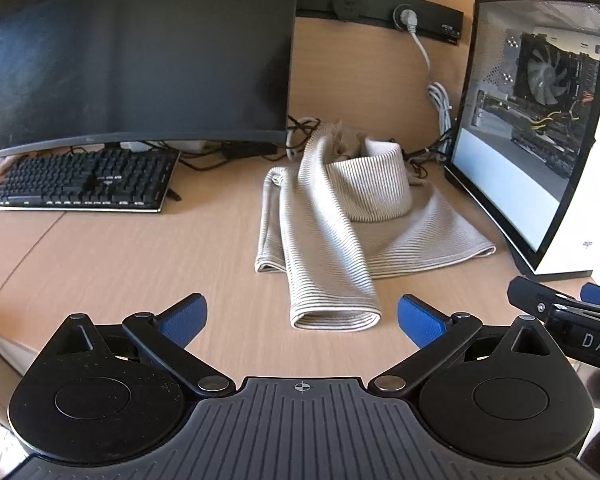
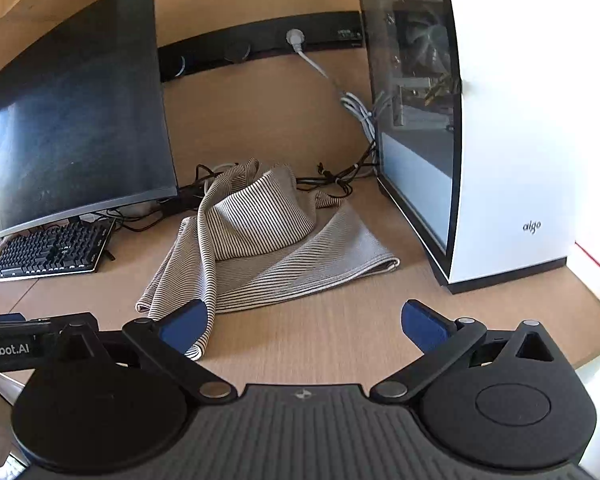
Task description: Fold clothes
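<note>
A beige striped knit garment (image 1: 340, 216) lies crumpled on the wooden desk (image 1: 140, 264), one sleeve stretched toward me and its cuff just ahead of my left gripper. It also shows in the right wrist view (image 2: 260, 240). My left gripper (image 1: 302, 316) is open and empty, hovering above the desk right before the sleeve cuff. My right gripper (image 2: 304, 326) is open and empty, with its left finger (image 2: 184, 326) over the sleeve's end. The right gripper's edge shows in the left wrist view (image 1: 572, 312).
A dark curved monitor (image 1: 140, 60) and a black keyboard (image 1: 88, 180) stand at the left. A white glass-sided PC case (image 1: 540, 128) stands close on the right. Cables (image 1: 440, 104) and a power strip (image 1: 380, 12) run along the back wall.
</note>
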Demonstrator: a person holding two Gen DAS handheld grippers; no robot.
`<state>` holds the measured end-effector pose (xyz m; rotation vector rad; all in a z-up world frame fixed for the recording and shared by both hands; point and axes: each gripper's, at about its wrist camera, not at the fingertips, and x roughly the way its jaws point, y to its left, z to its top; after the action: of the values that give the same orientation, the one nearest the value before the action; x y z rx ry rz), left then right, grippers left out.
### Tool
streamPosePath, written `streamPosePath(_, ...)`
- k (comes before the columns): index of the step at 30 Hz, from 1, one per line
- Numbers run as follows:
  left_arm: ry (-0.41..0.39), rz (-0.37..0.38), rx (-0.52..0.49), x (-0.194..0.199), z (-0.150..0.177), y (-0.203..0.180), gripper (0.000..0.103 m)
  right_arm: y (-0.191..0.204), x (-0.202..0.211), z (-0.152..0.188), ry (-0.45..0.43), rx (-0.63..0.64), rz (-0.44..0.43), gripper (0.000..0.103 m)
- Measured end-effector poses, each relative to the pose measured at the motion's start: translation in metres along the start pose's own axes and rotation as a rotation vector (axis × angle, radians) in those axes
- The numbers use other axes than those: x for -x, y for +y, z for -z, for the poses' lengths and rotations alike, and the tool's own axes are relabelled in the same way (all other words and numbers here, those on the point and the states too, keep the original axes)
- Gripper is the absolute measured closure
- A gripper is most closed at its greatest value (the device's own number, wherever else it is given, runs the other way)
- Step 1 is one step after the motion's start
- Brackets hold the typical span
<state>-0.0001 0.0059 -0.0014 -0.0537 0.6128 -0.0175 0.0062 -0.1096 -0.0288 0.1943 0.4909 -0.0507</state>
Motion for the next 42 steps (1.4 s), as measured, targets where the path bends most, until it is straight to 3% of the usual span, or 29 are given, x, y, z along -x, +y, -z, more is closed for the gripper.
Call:
streamPosePath(10, 0.003, 0.005, 0.01, 0.006, 0.004, 0.006, 0.0, 0.005, 0.002, 0.0, -0.003, 0.082, 0.017, 0.0)
streamPosePath(42, -0.021, -0.009, 0.01, 0.013, 0.009, 0.005, 0.0, 0.005, 0.005, 0.006, -0.019, 0.098, -0.002, 0.0)
